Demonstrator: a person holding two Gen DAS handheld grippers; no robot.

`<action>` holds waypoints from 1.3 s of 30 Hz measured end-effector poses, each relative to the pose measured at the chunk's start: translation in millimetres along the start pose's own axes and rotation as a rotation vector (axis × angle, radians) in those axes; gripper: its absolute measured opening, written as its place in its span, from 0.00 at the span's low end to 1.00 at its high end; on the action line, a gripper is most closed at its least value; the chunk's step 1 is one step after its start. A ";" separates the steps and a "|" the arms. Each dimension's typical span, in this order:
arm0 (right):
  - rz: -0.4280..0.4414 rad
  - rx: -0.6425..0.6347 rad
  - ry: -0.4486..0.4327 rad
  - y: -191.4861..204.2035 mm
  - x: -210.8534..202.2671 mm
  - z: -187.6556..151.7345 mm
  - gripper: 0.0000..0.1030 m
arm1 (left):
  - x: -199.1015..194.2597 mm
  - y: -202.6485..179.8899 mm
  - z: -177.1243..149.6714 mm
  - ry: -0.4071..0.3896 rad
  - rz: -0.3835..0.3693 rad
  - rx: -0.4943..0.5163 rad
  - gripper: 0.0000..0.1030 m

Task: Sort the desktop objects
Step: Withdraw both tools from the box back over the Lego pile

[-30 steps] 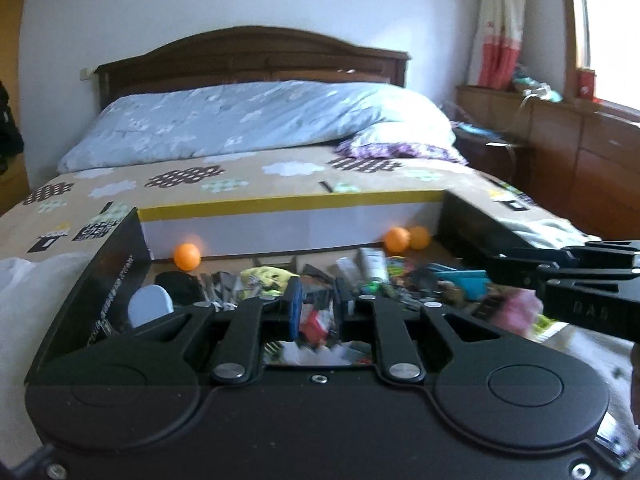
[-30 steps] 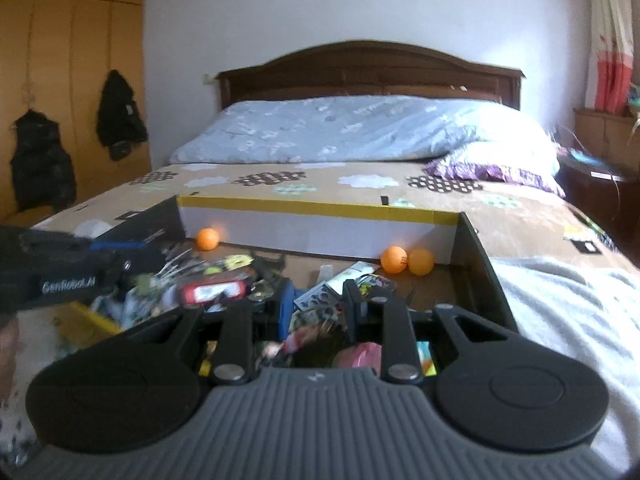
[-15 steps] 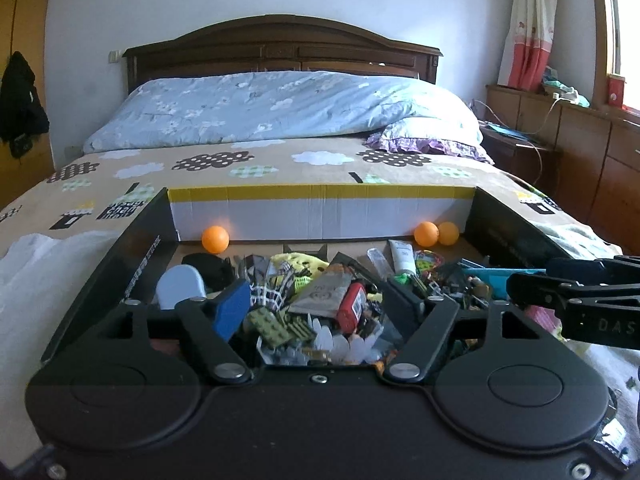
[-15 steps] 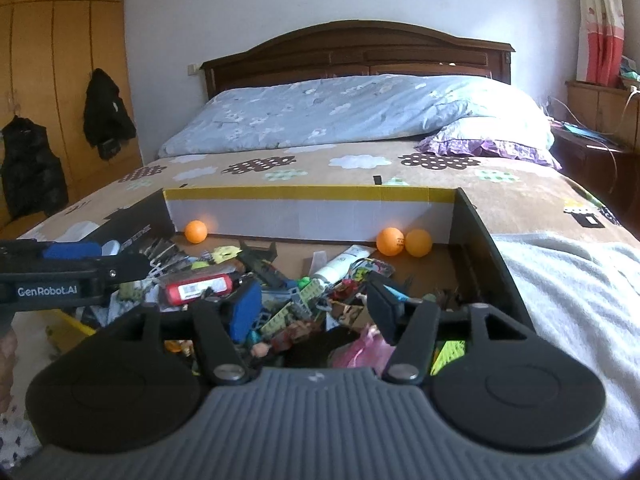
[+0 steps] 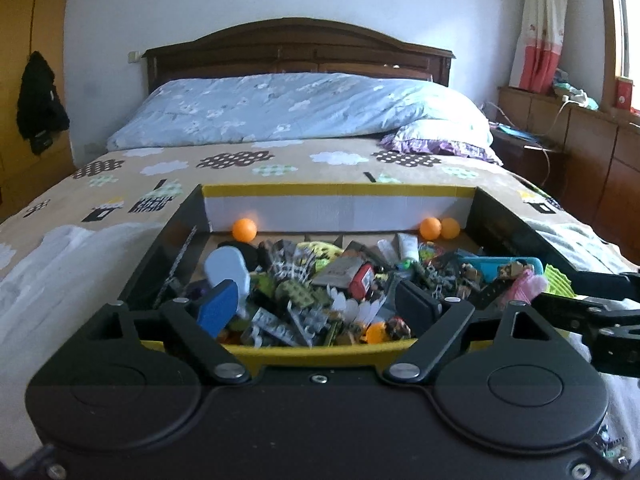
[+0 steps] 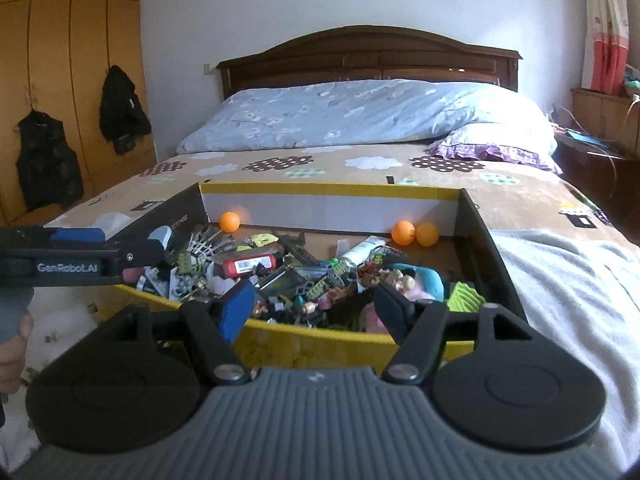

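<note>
A shallow cardboard box [image 5: 336,211] with a yellow rim sits on the bed, also in the right wrist view [image 6: 328,212]. It holds a pile of small toys and bricks [image 5: 328,280], a red canister [image 6: 250,265], a white tube [image 5: 407,246] and three orange balls, one of them at the far left [image 5: 245,229]. My left gripper [image 5: 318,306] is open and empty above the box's near edge. My right gripper [image 6: 316,306] is open and empty at the near edge, to the right of the left one.
The box lies on a patterned bedspread [image 6: 360,164] with a blue duvet [image 5: 296,110] and a headboard behind. White blankets lie on both sides of the box [image 6: 568,280]. A wardrobe with hanging clothes [image 6: 48,160] stands left, wooden cabinets [image 5: 580,148] right.
Both grippers have gone from shut to wide open and pulled back and up, so the box's near yellow edge has come into view.
</note>
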State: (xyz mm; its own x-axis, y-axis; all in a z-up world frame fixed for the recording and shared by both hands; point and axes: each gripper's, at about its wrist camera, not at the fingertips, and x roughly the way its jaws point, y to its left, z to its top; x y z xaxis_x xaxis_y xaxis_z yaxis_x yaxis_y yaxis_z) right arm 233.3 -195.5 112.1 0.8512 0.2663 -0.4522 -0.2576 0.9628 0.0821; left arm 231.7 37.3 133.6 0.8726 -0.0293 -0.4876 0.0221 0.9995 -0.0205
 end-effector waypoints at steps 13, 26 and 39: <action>0.027 0.035 0.010 7.2 -61.0 -21.8 0.78 | -71.2 -12.5 -20.0 -0.012 -0.029 0.027 0.86; -0.001 0.066 0.042 4.2 -96.1 -74.0 0.83 | -100.2 -34.4 -79.6 0.047 -0.080 0.049 0.87; -0.003 0.049 0.077 15.9 -104.5 -118.6 0.86 | -104.7 -28.6 -124.8 0.117 -0.086 0.021 0.87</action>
State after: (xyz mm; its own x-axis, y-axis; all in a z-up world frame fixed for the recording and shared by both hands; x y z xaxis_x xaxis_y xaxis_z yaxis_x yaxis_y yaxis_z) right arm 86.0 -213.6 55.3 0.8138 0.2613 -0.5191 -0.2313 0.9651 0.1232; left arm 78.8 10.9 76.3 0.8044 -0.1146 -0.5829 0.1057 0.9932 -0.0494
